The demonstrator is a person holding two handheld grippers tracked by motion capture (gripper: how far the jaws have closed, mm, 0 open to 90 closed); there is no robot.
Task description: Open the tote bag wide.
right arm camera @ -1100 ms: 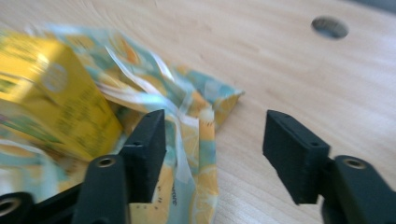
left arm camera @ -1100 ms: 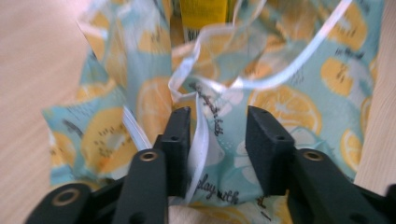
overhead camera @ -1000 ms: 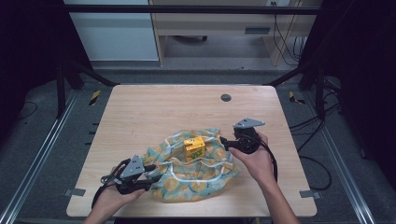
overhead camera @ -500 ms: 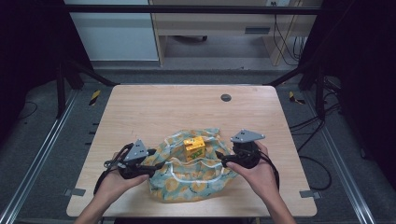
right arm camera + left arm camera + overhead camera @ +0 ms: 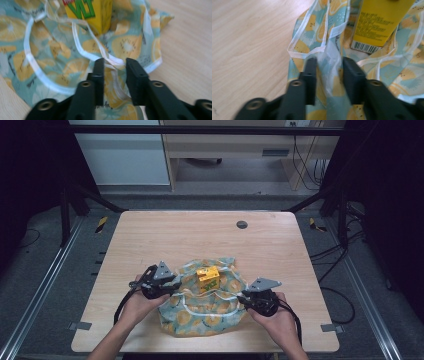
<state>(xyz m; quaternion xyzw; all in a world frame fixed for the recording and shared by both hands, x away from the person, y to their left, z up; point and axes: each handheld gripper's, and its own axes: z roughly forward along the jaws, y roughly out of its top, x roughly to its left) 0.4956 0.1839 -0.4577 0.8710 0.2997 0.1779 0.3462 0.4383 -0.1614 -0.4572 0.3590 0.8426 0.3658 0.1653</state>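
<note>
High view showed the bag (image 5: pixel 205 307), a lemon-print cloth with white trim, lying crumpled between the two claws on the tabletop (image 5: pixel 200 240). A yellow carton (image 5: pixel 208 278) stood on the bag, ahead of both claws. The left claw (image 5: pixel 326 72) had just been closing, its jaws part-spread around a raised fold of white-edged fabric; whether the pads pressed it I cannot tell. The right claw (image 5: pixel 113 71) had also been closing, jaws either side of a bunched white strap (image 5: pixel 110 62) near the bag's edge, grip likewise unclear.
</note>
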